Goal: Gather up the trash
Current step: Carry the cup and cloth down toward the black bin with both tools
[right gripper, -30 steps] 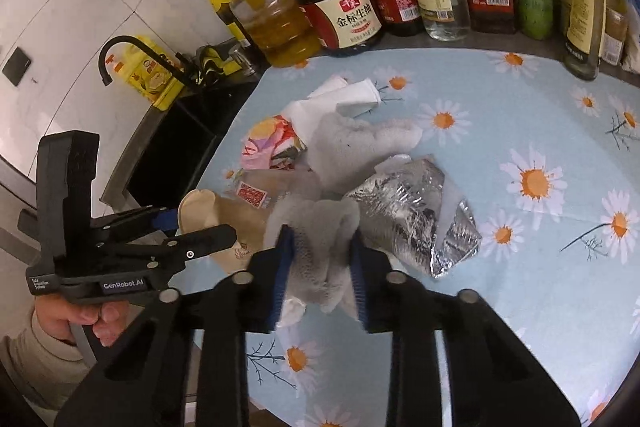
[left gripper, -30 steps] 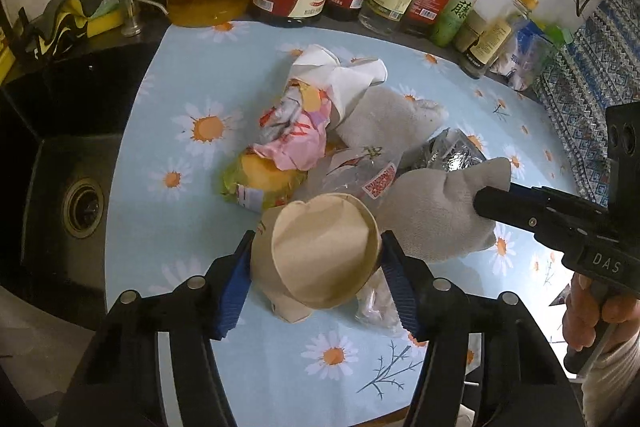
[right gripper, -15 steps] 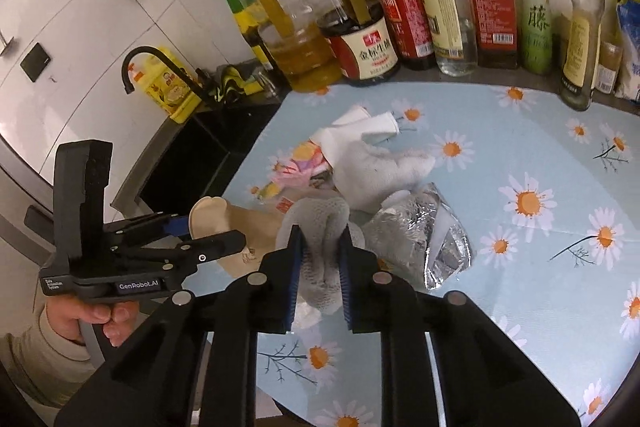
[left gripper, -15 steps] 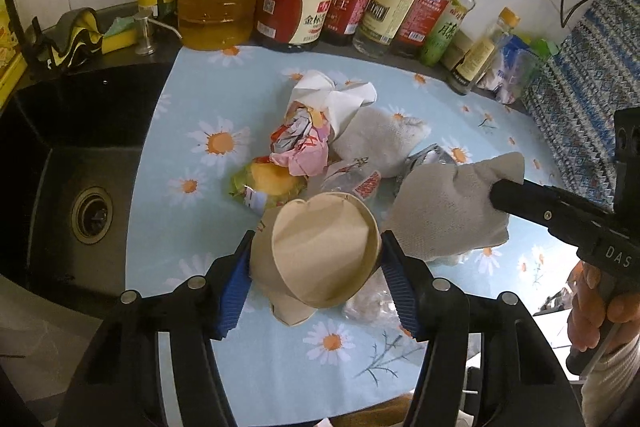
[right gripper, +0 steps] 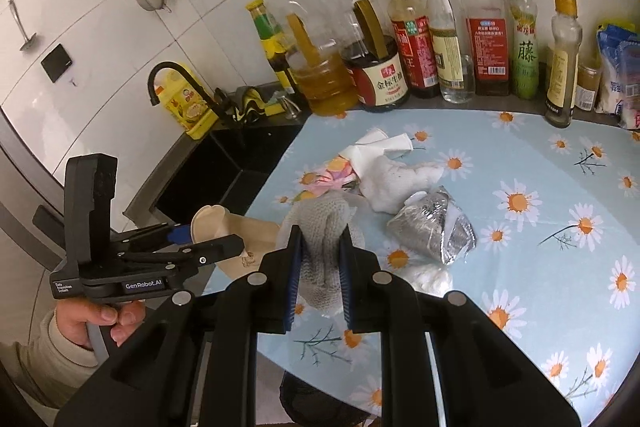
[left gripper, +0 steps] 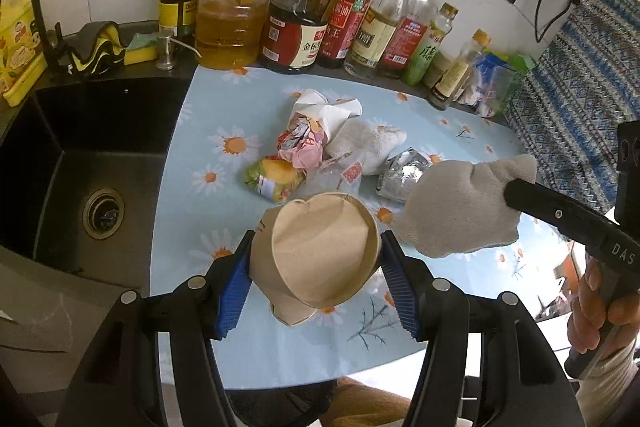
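My left gripper point(left gripper: 316, 261) is shut on a crushed brown paper cup point(left gripper: 320, 251) and holds it above the near edge of the daisy tablecloth point(left gripper: 200, 131). My right gripper point(right gripper: 320, 263) is shut on a grey cloth point(right gripper: 326, 223), also lifted; the cloth shows in the left wrist view point(left gripper: 464, 207). A trash pile lies on the cloth: white crumpled paper point(left gripper: 332, 111), pink wrapper point(left gripper: 302, 143), yellow-green wrapper point(left gripper: 274, 177), white rag point(left gripper: 368, 145), silver foil bag point(right gripper: 436, 227).
A row of oil and sauce bottles point(left gripper: 296, 27) stands along the back wall. A black sink point(left gripper: 80, 163) with a drain lies left of the tablecloth. A patterned blue fabric point(left gripper: 576, 83) hangs at the right. A yellow carton point(right gripper: 188, 107) stands by the tap.
Both grippers have risen and pulled back from the pile, the left with the paper cup and the right with the grey cloth. The pile now looks smaller and farther away.
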A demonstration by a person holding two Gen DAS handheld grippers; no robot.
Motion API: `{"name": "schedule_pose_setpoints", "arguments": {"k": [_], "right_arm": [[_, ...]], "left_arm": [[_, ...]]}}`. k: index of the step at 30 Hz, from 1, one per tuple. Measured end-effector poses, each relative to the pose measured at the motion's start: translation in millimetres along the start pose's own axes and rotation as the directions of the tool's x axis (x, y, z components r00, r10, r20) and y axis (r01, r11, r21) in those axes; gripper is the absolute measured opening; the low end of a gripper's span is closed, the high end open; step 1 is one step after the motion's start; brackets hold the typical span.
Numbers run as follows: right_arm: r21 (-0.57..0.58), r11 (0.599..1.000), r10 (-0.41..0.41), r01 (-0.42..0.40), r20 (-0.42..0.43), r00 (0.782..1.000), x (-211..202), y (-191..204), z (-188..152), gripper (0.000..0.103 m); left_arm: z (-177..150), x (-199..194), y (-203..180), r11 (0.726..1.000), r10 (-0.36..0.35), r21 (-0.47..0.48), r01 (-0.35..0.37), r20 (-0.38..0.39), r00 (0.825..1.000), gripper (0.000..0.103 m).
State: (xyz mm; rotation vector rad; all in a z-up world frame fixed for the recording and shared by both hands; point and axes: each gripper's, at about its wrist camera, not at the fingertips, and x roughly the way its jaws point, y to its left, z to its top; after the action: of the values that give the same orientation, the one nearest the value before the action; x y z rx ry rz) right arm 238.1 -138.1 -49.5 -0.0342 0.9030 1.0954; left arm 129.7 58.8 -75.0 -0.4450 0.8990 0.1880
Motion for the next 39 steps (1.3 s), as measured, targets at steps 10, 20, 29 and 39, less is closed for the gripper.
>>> {"name": "schedule_pose_setpoints", "arguments": {"k": [10,20,29,39], "right_arm": [[-0.002,1.0,-0.016,0.016,0.013,1.0,-19.9,34.1,-33.1,0.019],[0.013,1.0,-0.022,0.023,-0.023,0.999,-19.8,60.5,-71.3,0.019],[0.031,0.999,-0.024,0.027,-0.098,0.995,-3.9,75.6,-111.7,0.019],[0.039,0.998,-0.034,0.042,-0.196,0.98,18.8,81.1,-145.9,0.019]], "left_arm": [[-31.5,-32.4,2.4,0.999,-0.033,0.013,0.033,0.027,0.999,0.059],[-67.9,-50.3,9.9,0.998,-0.066,0.003,0.066,0.013,0.998,0.059],[-106.1,-53.1,19.3,0.996,-0.084,-0.014,0.084,-0.03,0.996,0.059],[-147.1,-42.8,35.5,0.993,-0.099,-0.074,0.092,-0.088,0.991,0.059]]}}
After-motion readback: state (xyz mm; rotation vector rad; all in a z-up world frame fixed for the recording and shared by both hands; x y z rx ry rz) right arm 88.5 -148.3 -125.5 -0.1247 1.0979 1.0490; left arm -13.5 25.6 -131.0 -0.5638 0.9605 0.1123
